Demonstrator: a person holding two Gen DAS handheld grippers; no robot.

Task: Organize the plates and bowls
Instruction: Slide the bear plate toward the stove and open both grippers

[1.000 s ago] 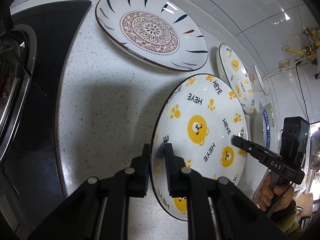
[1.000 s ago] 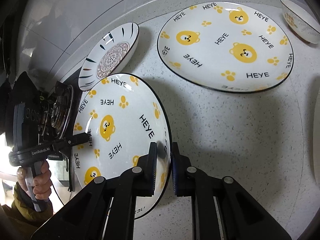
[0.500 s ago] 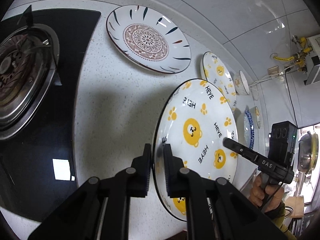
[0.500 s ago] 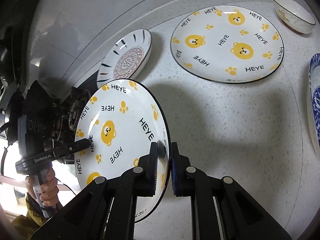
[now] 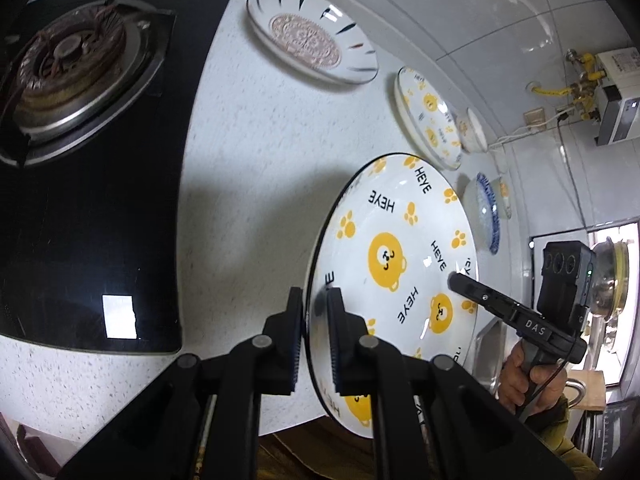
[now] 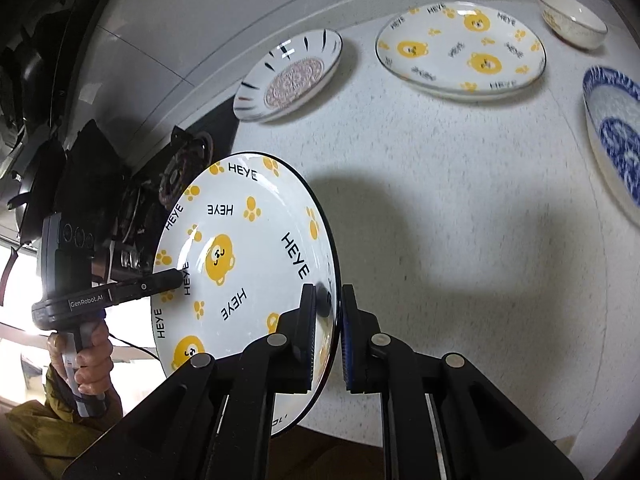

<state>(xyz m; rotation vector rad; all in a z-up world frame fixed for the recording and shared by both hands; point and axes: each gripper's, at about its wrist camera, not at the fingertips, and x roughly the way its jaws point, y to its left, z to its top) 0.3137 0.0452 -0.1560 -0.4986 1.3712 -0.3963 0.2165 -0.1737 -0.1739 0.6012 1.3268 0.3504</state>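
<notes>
left gripper (image 5: pixel 314 332) pinches left rim of bear plate (image 5: pixel 394 264) | plate held up over countertop (image 6: pixel 460 208), one side each so it stays steady | right gripper (image 6: pixel 328 328) pinches right rim | matching bear plate (image 6: pixel 460 52) far ahead, maybe stack there

Gas burner (image 5: pixel 66 76) on black hob (image 5: pixel 92 216), speckled white counter (image 5: pixel 256 152)

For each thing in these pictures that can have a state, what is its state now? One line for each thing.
Left gripper: shut on the held bear plate's rim.
Right gripper: shut on the opposite rim.
Held bear plate: lifted off the counter, tilted.
Second bear plate: lying flat on the counter, empty.
Striped plate: flat, empty.
Blue bowl: upright, empty.
Small bowl: upright, empty.
Stove burner: no flame visible.
</notes>
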